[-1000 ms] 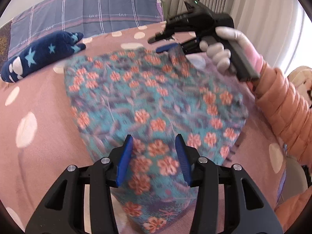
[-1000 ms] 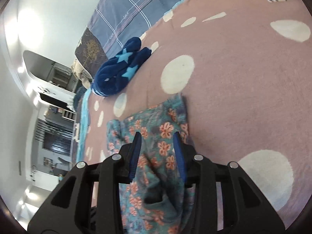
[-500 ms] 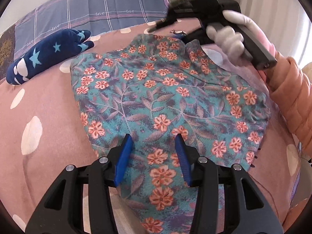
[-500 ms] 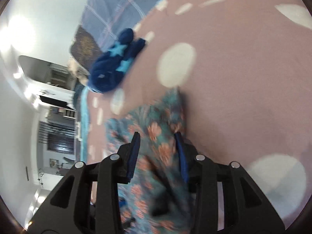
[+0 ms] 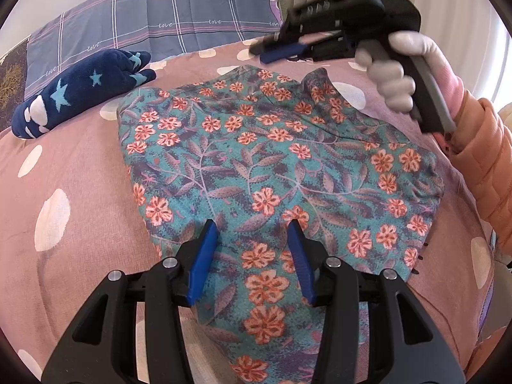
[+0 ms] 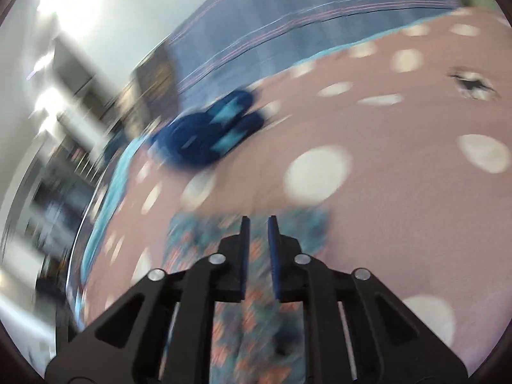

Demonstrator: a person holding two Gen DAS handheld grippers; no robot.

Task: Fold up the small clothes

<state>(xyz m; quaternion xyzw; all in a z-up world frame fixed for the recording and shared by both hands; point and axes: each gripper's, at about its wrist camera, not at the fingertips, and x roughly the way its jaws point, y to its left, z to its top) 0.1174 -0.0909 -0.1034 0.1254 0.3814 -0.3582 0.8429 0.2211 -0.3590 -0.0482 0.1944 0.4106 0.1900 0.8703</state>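
Note:
A teal floral garment lies spread flat on the pink dotted bedspread. My left gripper hovers open over its near edge, with cloth under the blue pads and none pinched. My right gripper, held by a gloved hand, hangs in the air above the garment's far edge. Its jaws are closing, with a narrow gap and nothing between them. In the blurred right wrist view the right gripper points past the garment's far edge, which lies below it.
A rolled navy garment with light blue stars lies at the far left, also seen as the navy garment. A plaid blue pillow lines the head of the bed. An orange sleeve reaches in from the right.
The right gripper let go of the garment's far edge, rose off the cloth and rolled, its jaws narrowing. The garment settled flat. The left gripper stayed over the near edge.

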